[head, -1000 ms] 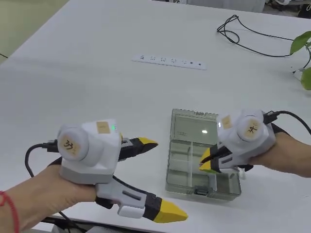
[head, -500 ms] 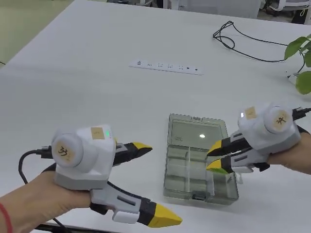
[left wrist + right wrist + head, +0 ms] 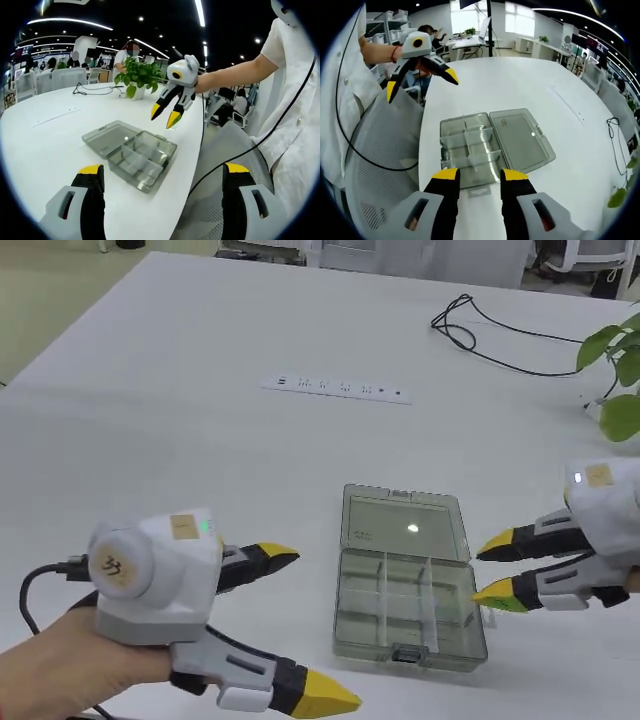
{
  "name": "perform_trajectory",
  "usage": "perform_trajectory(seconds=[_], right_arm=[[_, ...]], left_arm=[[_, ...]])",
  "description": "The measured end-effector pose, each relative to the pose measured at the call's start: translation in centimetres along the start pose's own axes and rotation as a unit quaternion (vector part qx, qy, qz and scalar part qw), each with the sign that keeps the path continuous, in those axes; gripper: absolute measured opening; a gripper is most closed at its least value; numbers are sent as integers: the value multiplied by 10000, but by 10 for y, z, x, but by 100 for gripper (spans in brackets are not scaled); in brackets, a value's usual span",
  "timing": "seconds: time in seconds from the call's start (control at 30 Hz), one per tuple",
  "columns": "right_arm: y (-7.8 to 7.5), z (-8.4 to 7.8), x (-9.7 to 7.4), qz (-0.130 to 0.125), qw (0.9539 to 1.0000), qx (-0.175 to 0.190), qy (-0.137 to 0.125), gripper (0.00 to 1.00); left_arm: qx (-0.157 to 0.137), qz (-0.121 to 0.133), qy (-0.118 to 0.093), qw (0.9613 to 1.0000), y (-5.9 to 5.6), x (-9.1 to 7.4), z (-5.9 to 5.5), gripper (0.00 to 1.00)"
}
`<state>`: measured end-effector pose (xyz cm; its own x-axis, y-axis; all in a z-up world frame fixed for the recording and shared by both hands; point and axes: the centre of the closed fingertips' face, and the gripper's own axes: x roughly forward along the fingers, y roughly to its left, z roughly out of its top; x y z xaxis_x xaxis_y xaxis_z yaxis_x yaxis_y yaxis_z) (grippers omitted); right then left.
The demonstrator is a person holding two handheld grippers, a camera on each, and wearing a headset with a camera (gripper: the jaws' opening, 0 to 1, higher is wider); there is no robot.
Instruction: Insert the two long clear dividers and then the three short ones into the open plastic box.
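Box [image 3: 370, 640] is sitting open on the table [image 3: 180, 450], lid [image 3: 405, 515] lying flat behind the base. Clear dividers [image 3: 430, 602] are already standing in the base and splitting it into compartments; I can't get an exact count through the clear plastic. A small clear piece [image 3: 487, 615] is lying just beside the box's right wall, and I can't tell whether it's a leftover short divider. Judging from that, we're looking at the last short insert or a seating check. To do it well, I'd be gripping the piece by its top edge, keeping it upright, lining both ends up with the wall slots, then pushing straight down. No twisting, since a thin clear part is likely to bind or pop a neighbour out. The left gripper should be bracing the box's near wall so it isn't sliding. Right gripper [image 3: 482, 572] is hovering just off the box's right side with its jaws partly apart, holding nothing and touching nothing. Left gripper [image 3: 325, 630] is hanging to the left of the box, well apart from it, jaws spread wide and empty.
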<state>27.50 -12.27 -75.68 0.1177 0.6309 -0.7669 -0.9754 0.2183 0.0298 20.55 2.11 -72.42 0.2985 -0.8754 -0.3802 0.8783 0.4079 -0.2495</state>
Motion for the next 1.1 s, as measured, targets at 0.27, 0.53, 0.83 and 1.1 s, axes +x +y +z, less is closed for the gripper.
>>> perform_trajectory(seconds=[0.27, 0.53, 0.83, 1.1], right_arm=[[-4, -35, -24, -102, 9993, 84, 353, 37], [-13, -83, -44, -152, 9961, 128, 858, 39], [-21, -117, -57, -133, 9924, 119, 1219, 45], [-25, -150, -61, 33, 9836, -219, 1792, 47]], left_arm=[[-4, 23, -25, 10000, 3, -1, 1, 100], [-11, 29, -23, 10000, 4, -2, 1, 100], [-32, 28, 1, 10000, 5, 0, 0, 100], [-68, 55, 9, 10000, 5, -1, -1, 100]])
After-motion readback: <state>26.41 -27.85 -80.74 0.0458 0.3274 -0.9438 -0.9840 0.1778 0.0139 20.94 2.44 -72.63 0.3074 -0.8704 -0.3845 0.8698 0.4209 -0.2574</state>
